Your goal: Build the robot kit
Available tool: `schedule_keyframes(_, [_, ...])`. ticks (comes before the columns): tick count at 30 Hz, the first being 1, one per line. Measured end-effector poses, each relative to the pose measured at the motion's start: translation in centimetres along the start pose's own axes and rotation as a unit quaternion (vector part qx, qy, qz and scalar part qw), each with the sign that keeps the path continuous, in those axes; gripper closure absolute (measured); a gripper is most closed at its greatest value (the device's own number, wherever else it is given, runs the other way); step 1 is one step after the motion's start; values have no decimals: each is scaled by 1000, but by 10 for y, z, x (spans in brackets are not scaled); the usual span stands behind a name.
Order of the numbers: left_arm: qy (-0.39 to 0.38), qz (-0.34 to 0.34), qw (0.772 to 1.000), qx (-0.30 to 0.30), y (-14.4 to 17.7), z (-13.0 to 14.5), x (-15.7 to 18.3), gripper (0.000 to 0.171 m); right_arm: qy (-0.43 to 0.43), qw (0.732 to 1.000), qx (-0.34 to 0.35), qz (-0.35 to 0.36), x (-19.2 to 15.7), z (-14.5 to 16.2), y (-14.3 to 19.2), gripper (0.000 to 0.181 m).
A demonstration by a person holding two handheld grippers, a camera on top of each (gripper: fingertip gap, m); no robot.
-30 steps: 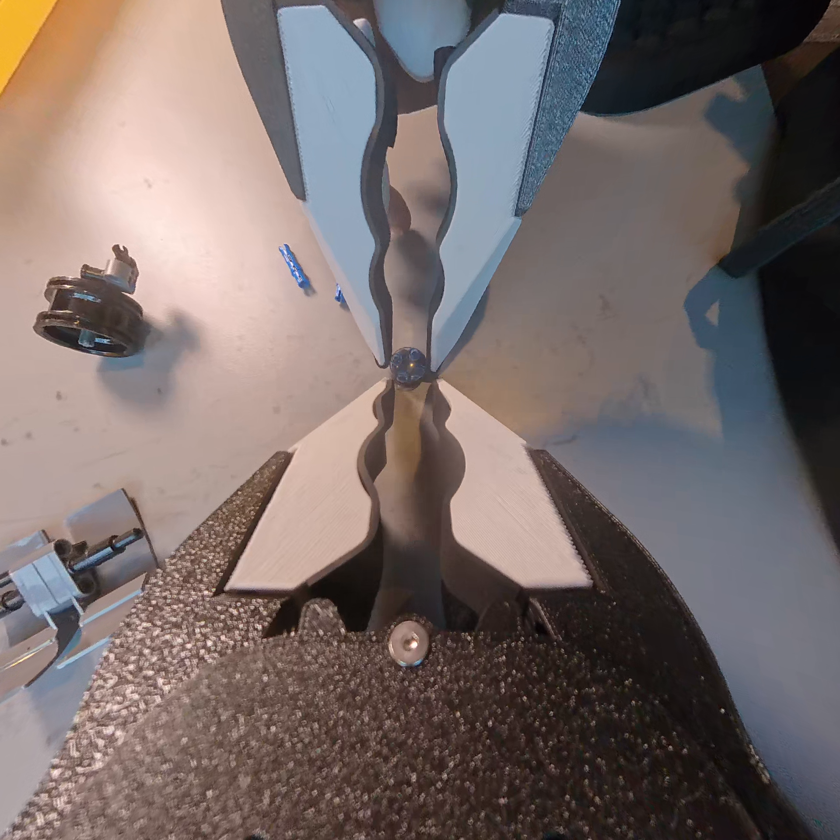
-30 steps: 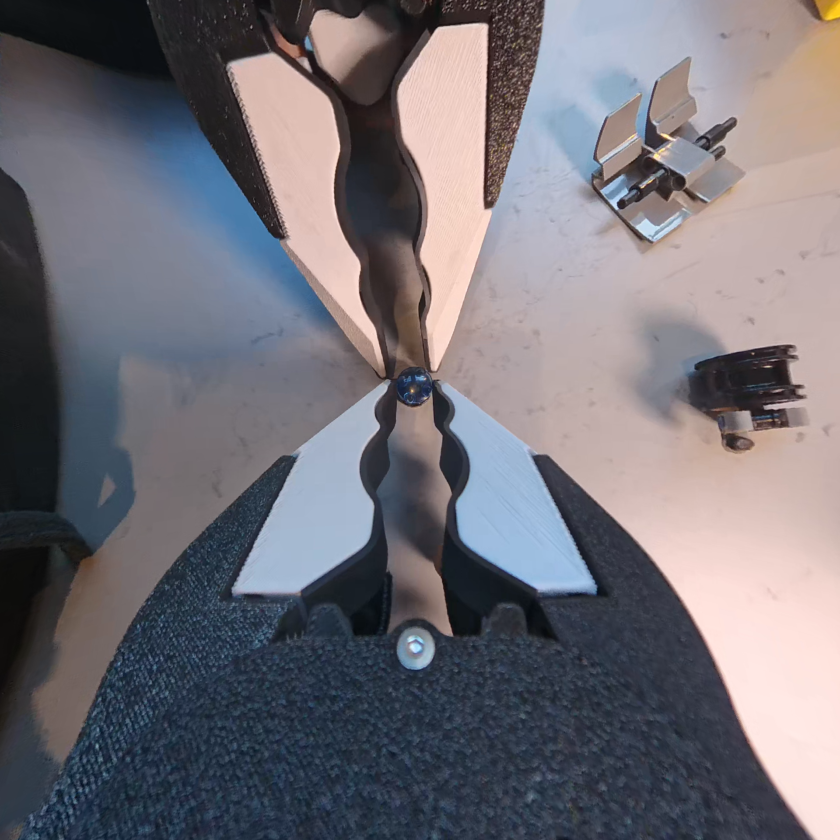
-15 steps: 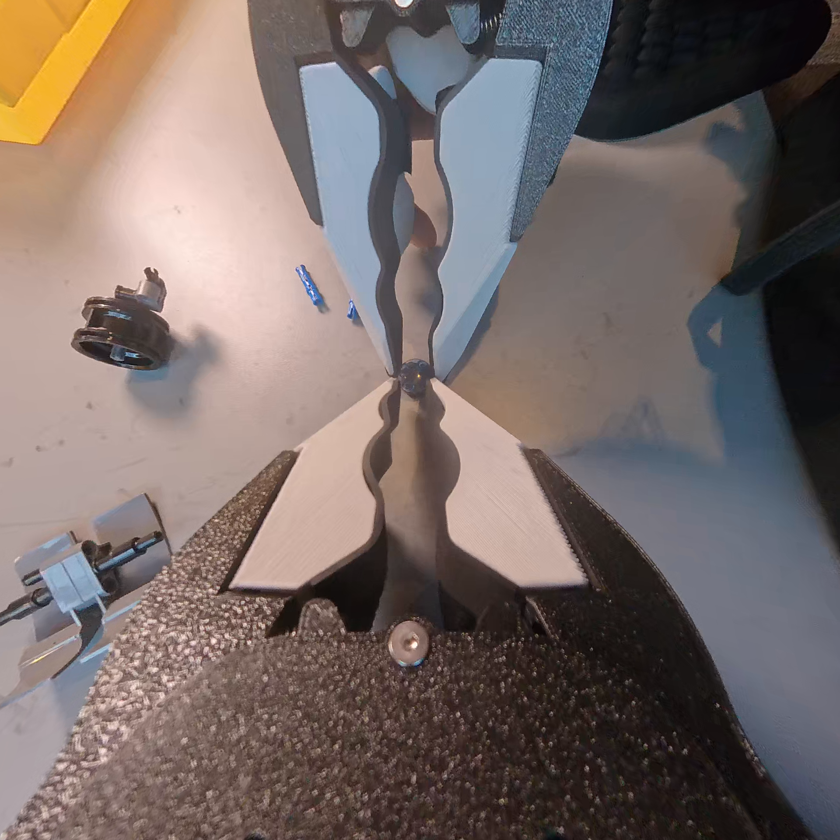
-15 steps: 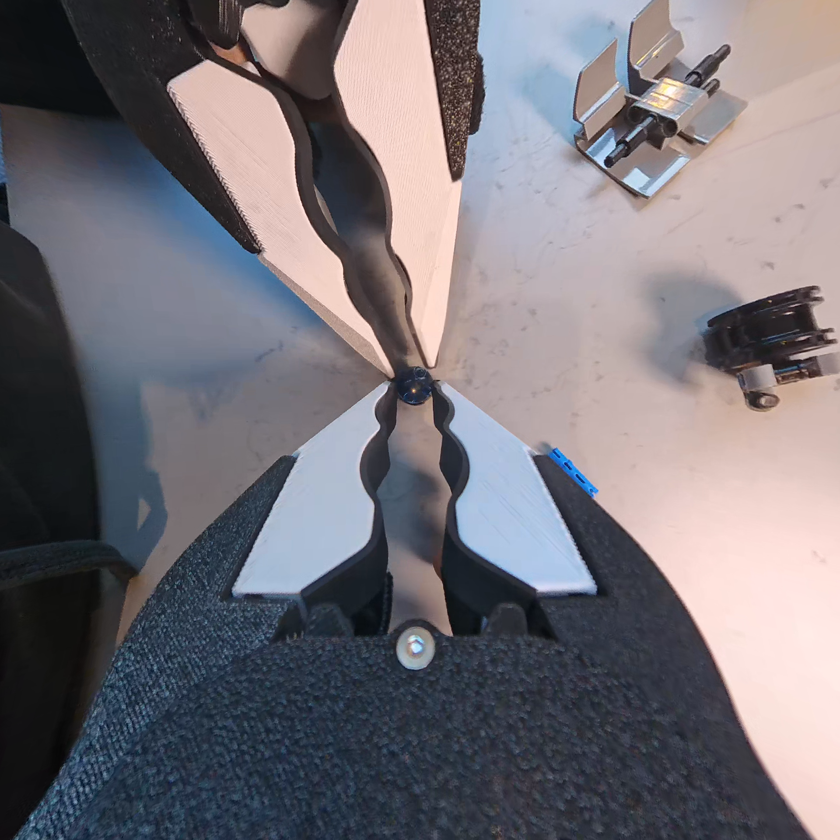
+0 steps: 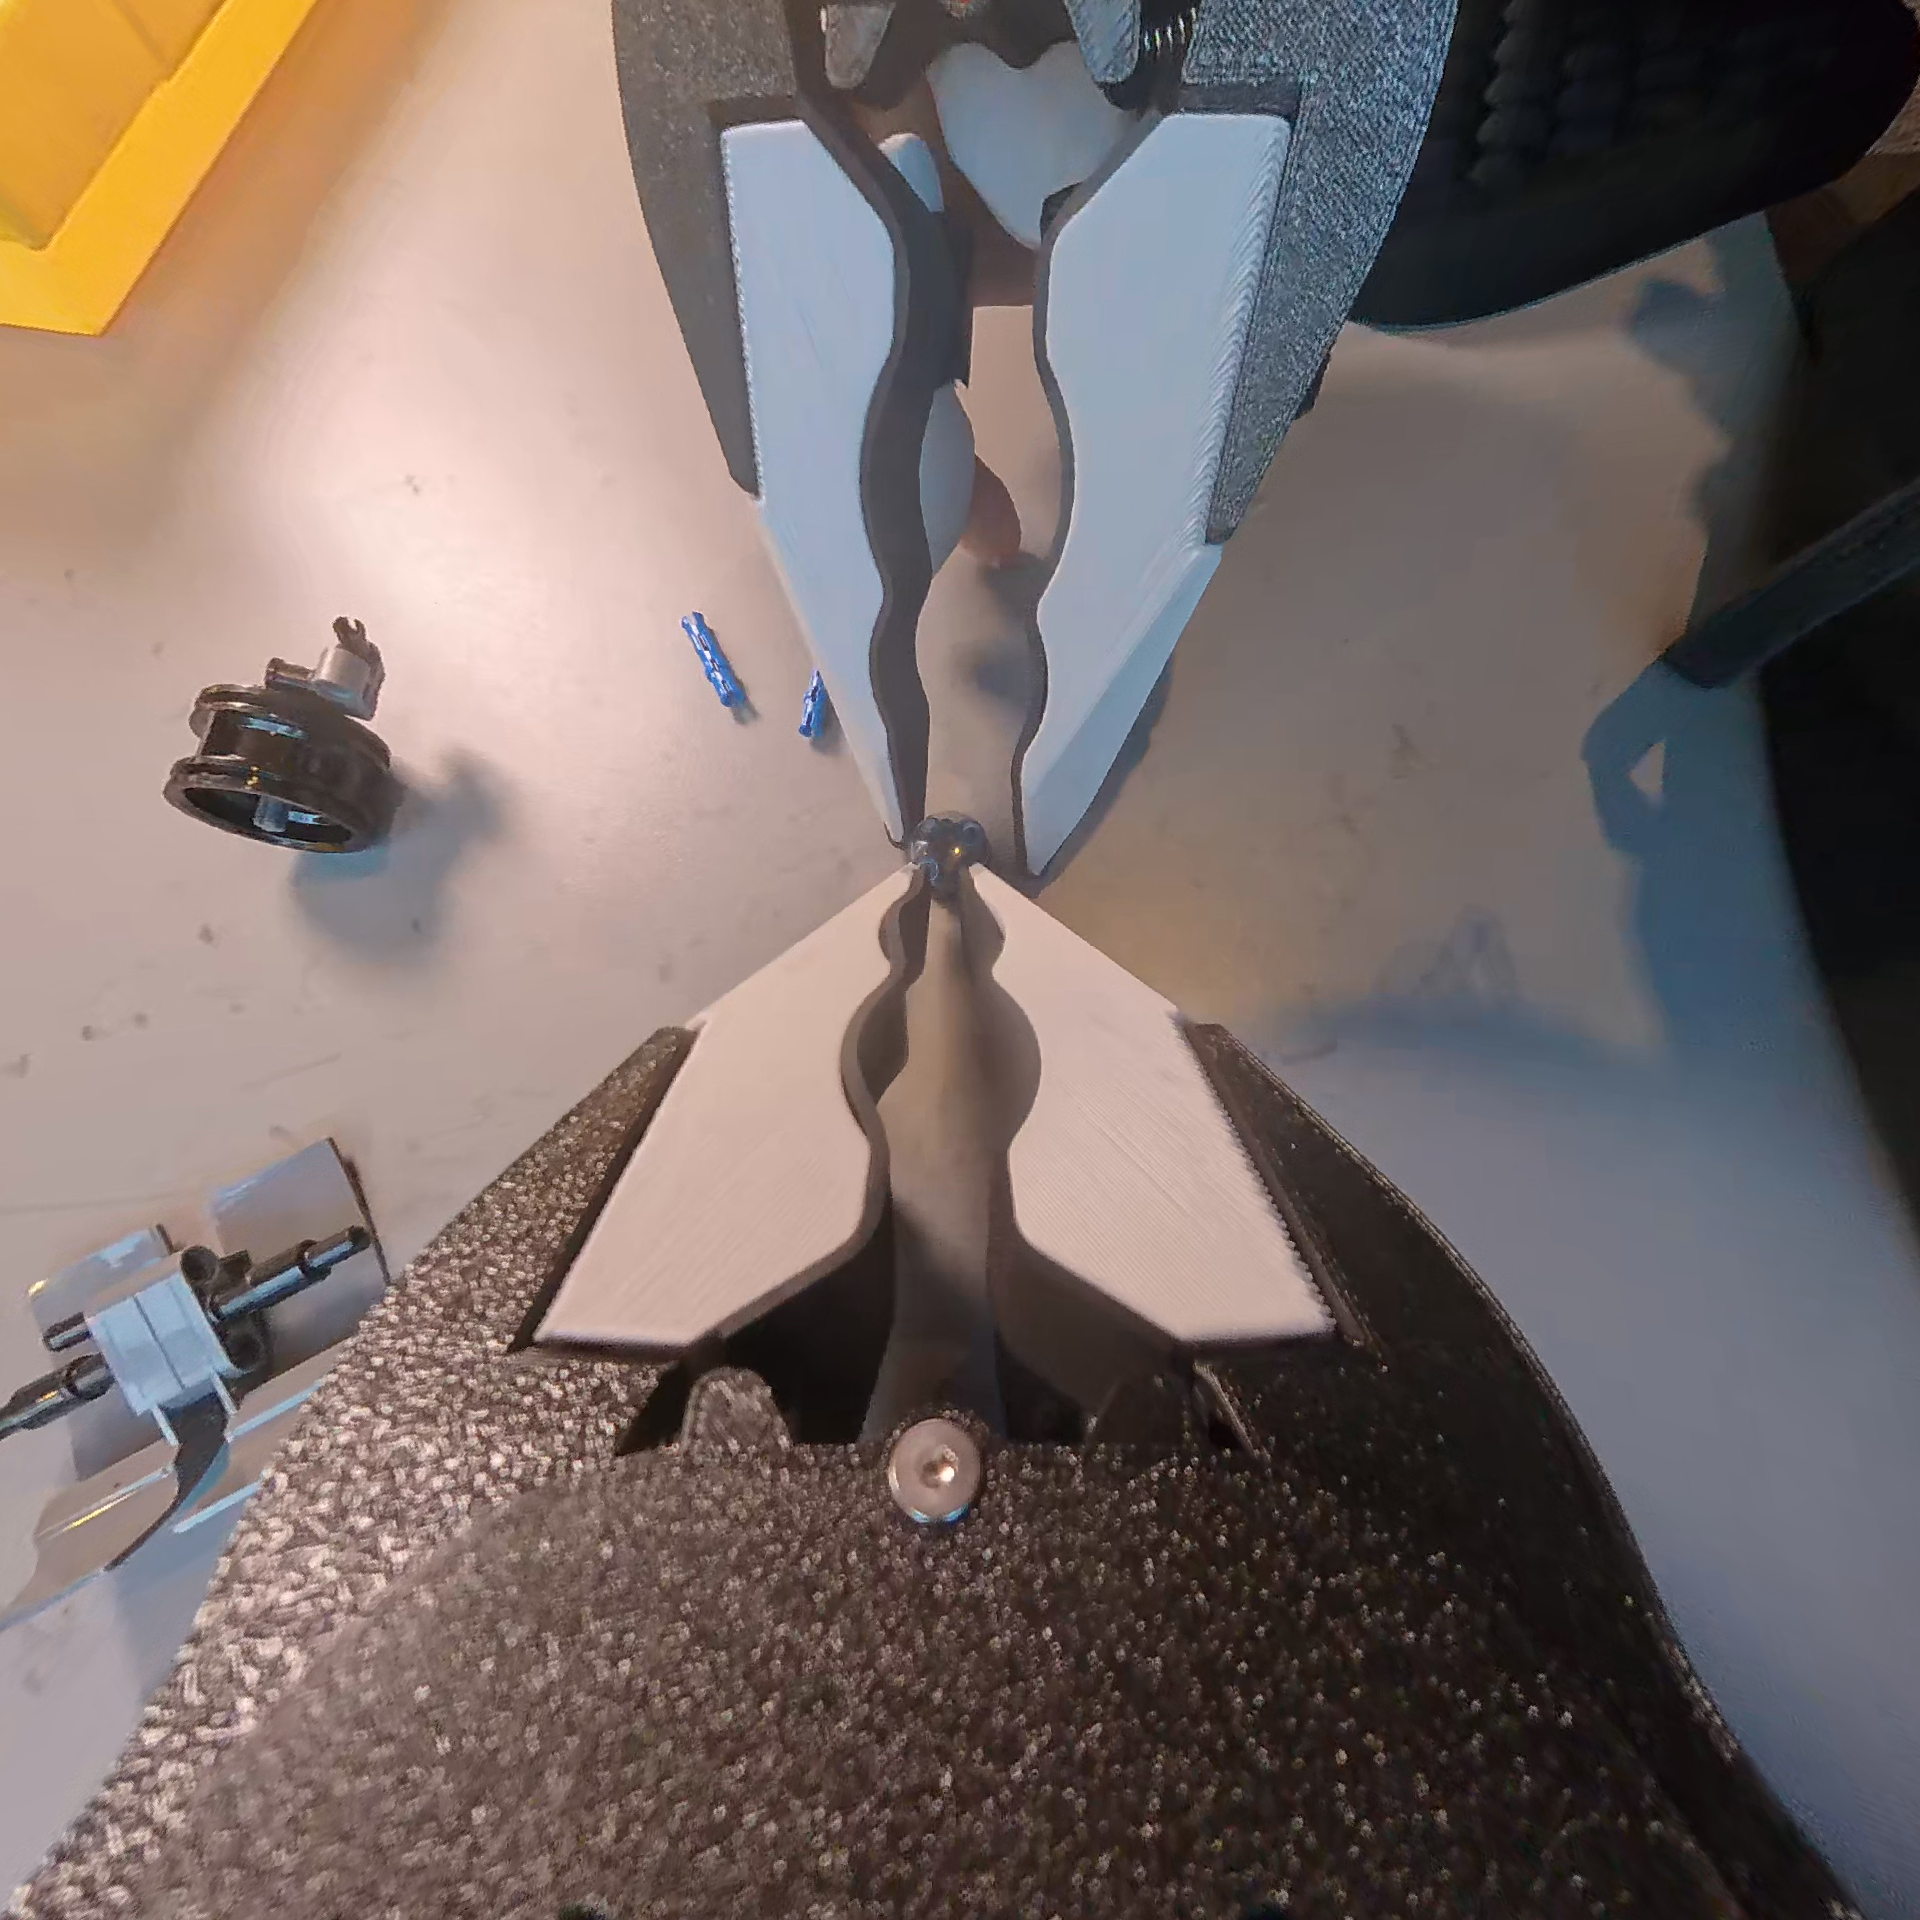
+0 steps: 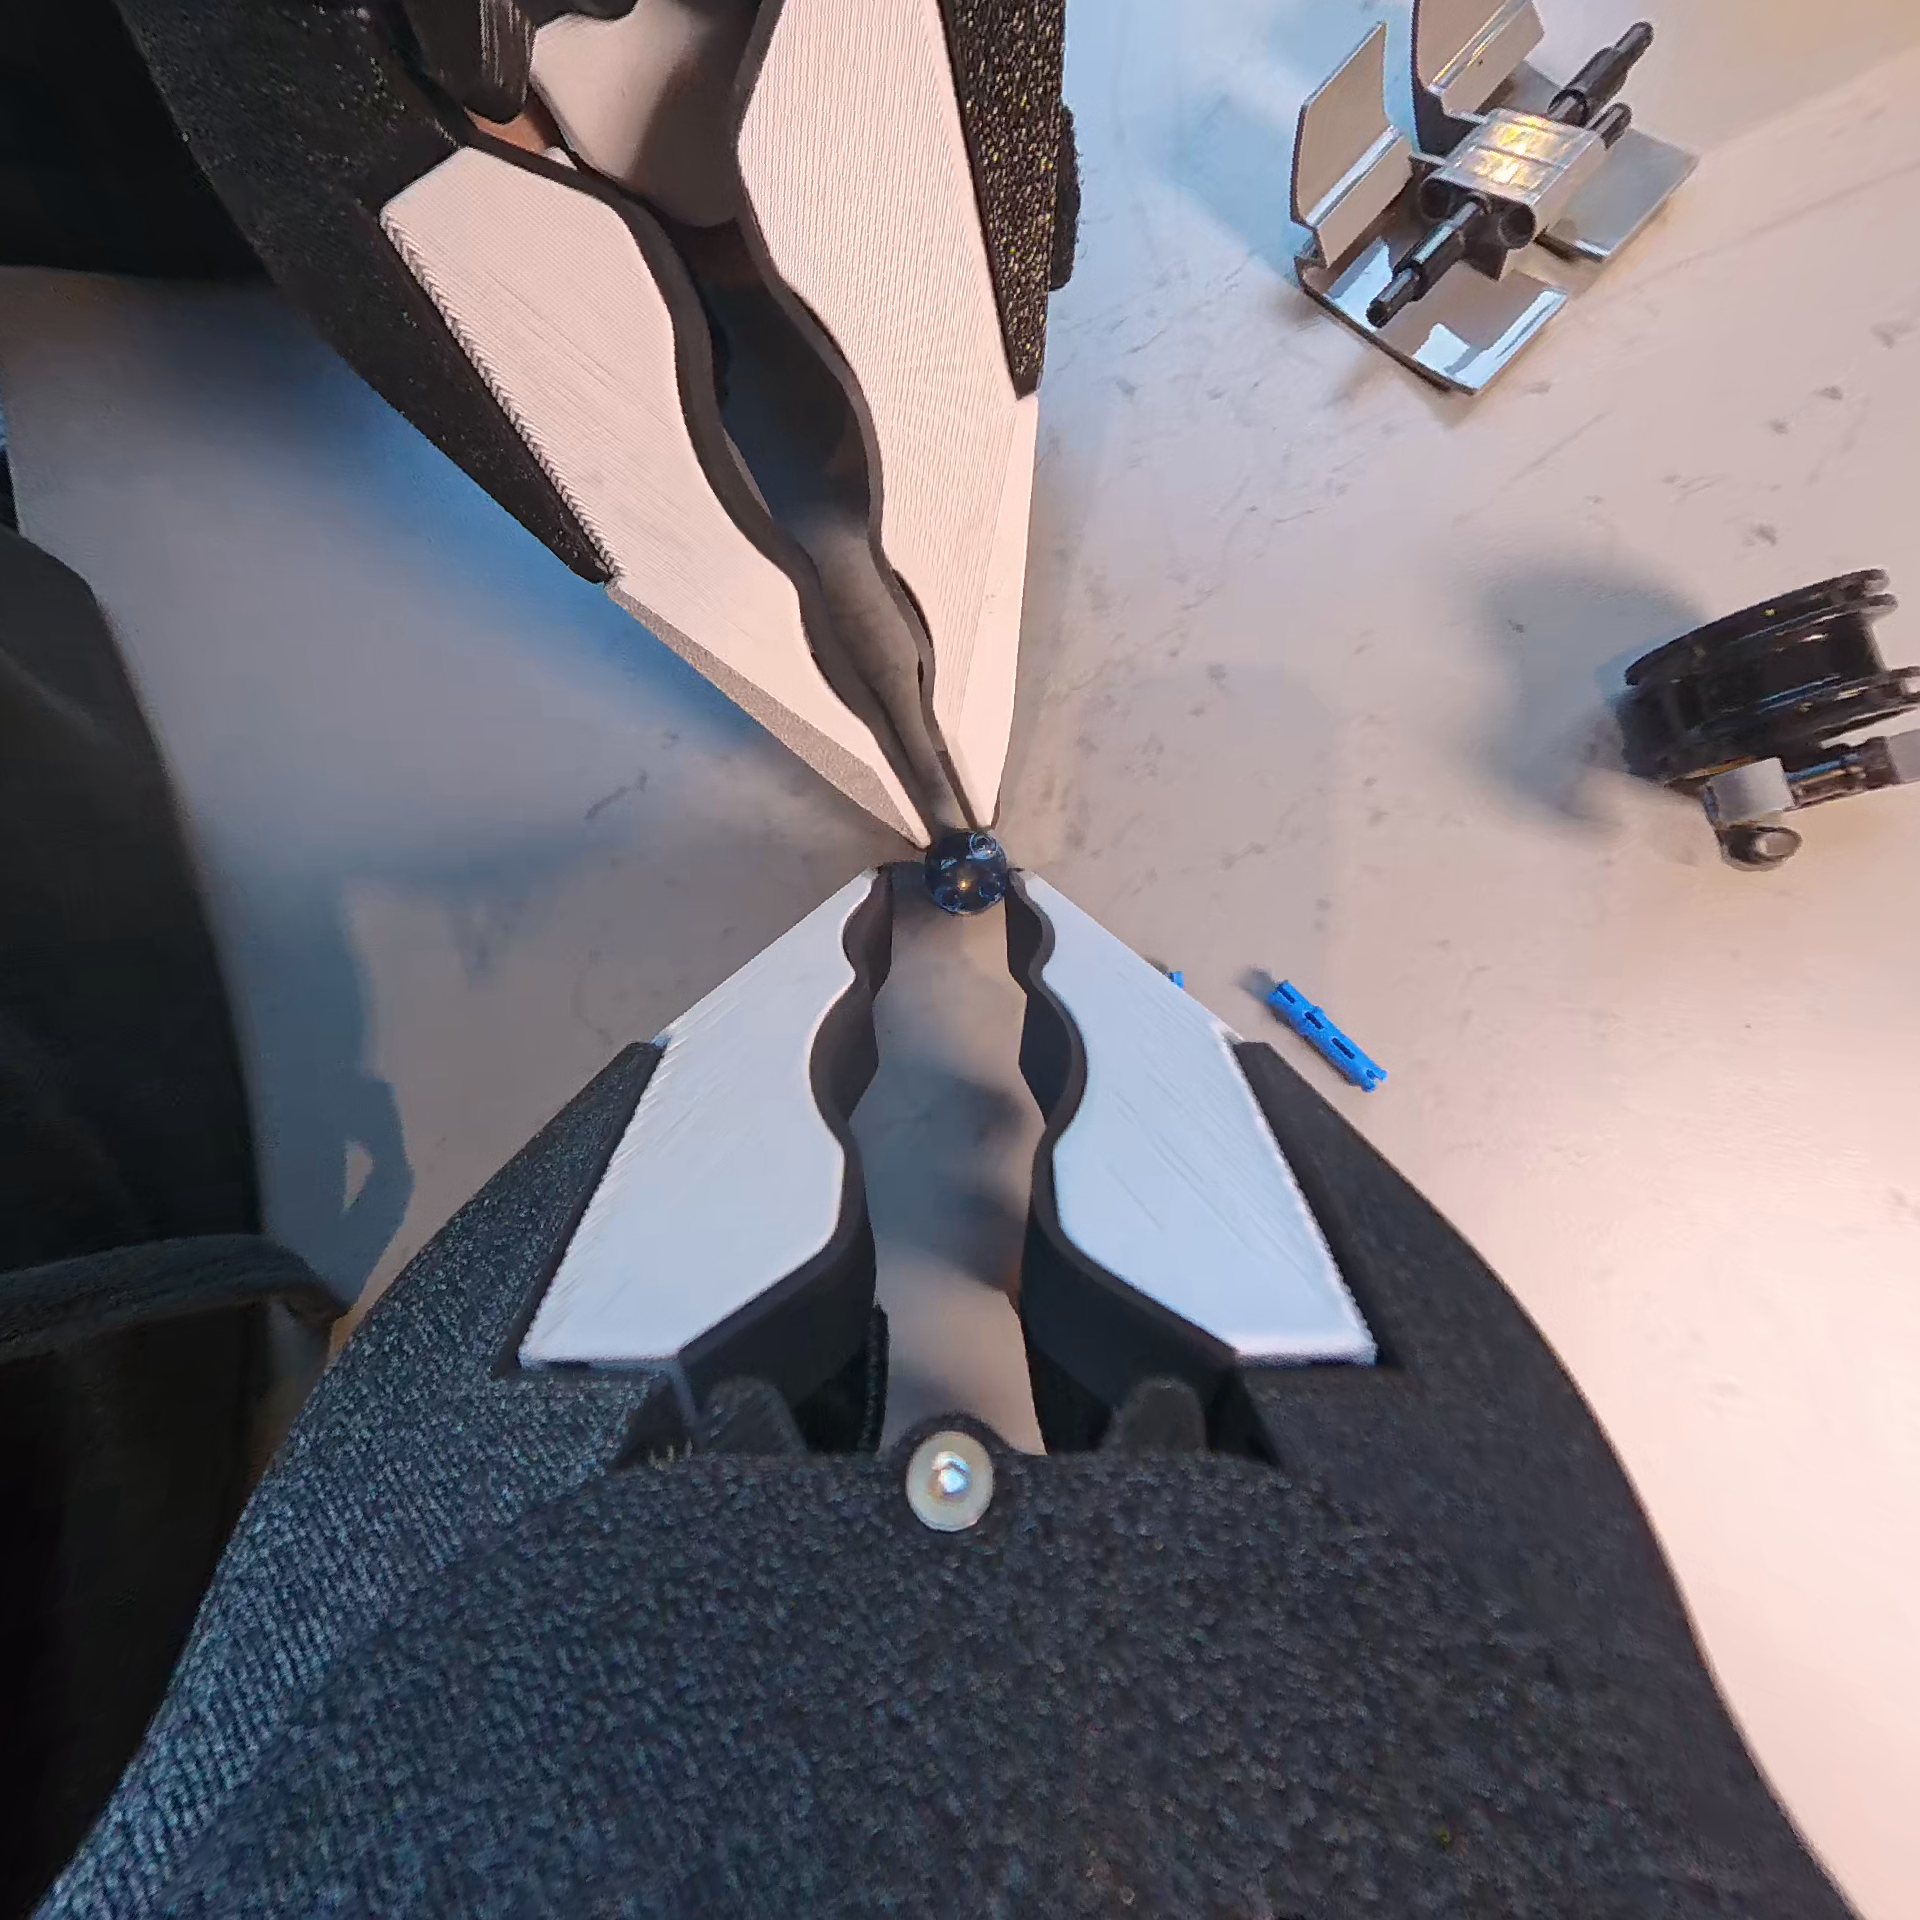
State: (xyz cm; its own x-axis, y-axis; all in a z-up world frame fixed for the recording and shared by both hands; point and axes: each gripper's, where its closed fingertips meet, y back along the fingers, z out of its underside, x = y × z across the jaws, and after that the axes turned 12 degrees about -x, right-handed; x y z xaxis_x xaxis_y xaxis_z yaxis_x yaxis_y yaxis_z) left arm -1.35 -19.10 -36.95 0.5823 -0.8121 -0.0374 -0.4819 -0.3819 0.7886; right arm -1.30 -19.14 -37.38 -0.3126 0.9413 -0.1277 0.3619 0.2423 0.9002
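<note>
My left gripper (image 5: pixel 940 878) is shut on a small dark round piece (image 5: pixel 945 844) above the pale table (image 5: pixel 468 436). My right gripper (image 6: pixel 948 881) meets it tip to tip. Its fingertips (image 6: pixel 868 894) stand slightly apart on either side of the same piece (image 6: pixel 964 871), and in the left wrist view a small gap shows on one side. In the right wrist view the left gripper comes in tilted from the top, its jaws pinched together at the piece.
A black wheel with a grey connector (image 5: pixel 281 769) (image 6: pixel 1777 707) and a grey assembly with black axles (image 5: pixel 156 1340) (image 6: pixel 1475 197) lie on the table. Blue pins (image 5: pixel 715 665) (image 6: pixel 1328 1034) lie near the grippers. A yellow bin (image 5: pixel 94 135) sits at the far corner. A dark object (image 6: pixel 104 935) borders the table edge. Less than 4 cm separates the two grippers' tips.
The left gripper has tilted over relative to the right one. The right gripper's fingers have eased slightly apart around the piece. Both views have shifted, bringing the blue pins and yellow bin into sight.
</note>
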Motion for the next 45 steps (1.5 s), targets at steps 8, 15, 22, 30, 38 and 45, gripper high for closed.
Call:
schedule_keyframes(8, [1, -5, 1000, -3, 0, 1, -2, 168, 2, 1000, -7, 2, 0, 3, 1, 160])
schedule_keyframes(15, [4, -2, 1000, -1, 4, 2, -3, 165, 3, 1000, 1, 9, 4, 1, 4, 158])
schedule_keyframes(22, [2, -3, 1000, -5, 4, 3, -3, 164, 21, 1000, -4, 14, 2, -1, 0, 157])
schedule_keyframes(30, [0, -15, 1000, -12, -1, 3, -4, 165, 32, 999, -12, 35, 4, -1, -2, 162])
schedule_keyframes(38, [8, -11, 1000, -8, 2, 3, -6, 164, 50, 998, -3, 43, 4, 0, -1, 164])
schedule_keyframes(45, [11, 8, 1000, -12, 0, 6, -1, 156, 43, 998, 0, 39, 4, 6, 4, 159])
